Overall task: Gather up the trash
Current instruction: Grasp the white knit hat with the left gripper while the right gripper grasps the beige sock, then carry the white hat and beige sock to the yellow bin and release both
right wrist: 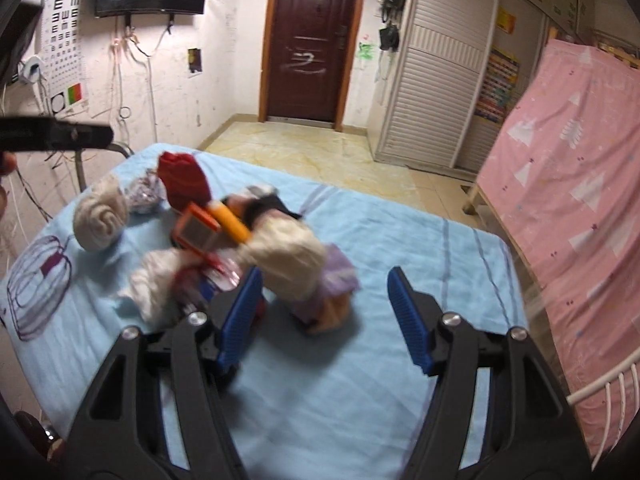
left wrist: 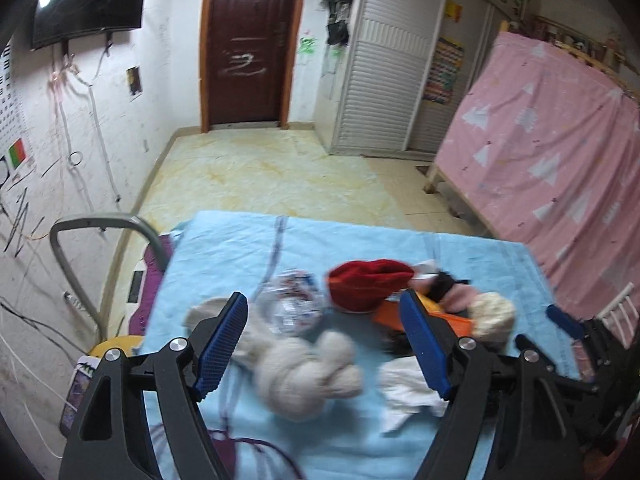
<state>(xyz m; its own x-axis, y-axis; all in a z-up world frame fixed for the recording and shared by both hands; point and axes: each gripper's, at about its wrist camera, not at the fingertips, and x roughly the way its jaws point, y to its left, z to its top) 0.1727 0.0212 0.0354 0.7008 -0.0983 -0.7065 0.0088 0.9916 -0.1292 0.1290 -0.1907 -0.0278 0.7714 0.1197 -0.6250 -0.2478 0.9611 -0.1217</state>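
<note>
**Operator:** State of both grippers, and the main hazard?

**Technician:** Left gripper (left wrist: 324, 340) and right gripper (right wrist: 322, 316) both stand spread, nothing between the pads. The crumpled foil wrapper (left wrist: 294, 308), likely trash, lies just beyond the left fingertips, touching the cream sock roll (left wrist: 308, 372) between them. Closing there probably snags the sock, not the wrapper.

**Operator:** Item count?

**Technician:** On the blue sheet (right wrist: 360, 380): one foil wrapper, one red cloth (left wrist: 366, 286), one orange box (right wrist: 196, 232), one white tissue (left wrist: 404, 392). Cream rolls: at least two; blur prevents a firmer count.
</note>
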